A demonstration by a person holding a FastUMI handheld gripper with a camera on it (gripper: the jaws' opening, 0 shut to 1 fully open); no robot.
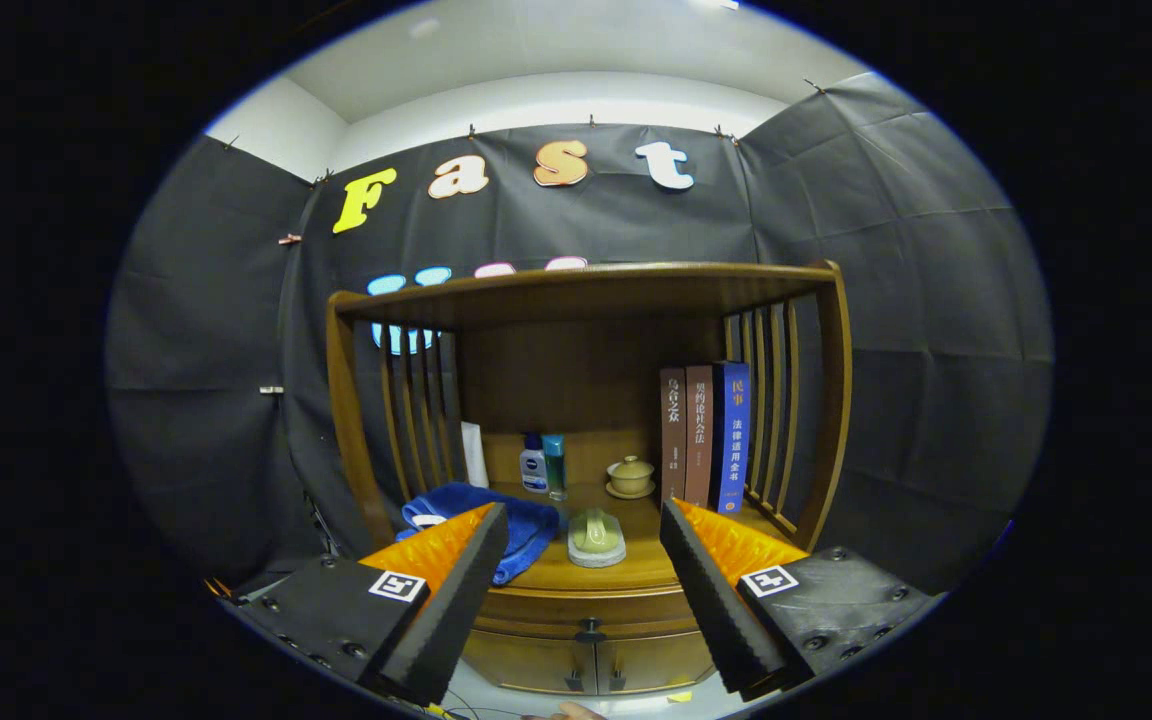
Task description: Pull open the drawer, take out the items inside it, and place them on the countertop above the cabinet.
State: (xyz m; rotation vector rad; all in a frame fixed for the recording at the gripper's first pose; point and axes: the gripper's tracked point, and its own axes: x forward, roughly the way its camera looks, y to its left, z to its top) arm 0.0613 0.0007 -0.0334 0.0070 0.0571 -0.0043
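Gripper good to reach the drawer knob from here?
Probably yes. The gripper is open, and the drawer knob sits between and below its fingers on the cabinet front, with nothing in the way.

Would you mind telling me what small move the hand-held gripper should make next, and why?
Probably ease the hand-held gripper down and forward toward the drawer knob. Its fingers stand open and apart, grasping nothing, level with the countertop, while the drawer below looks shut and its knob lies between and beyond them.

Chinese titles on three book spines
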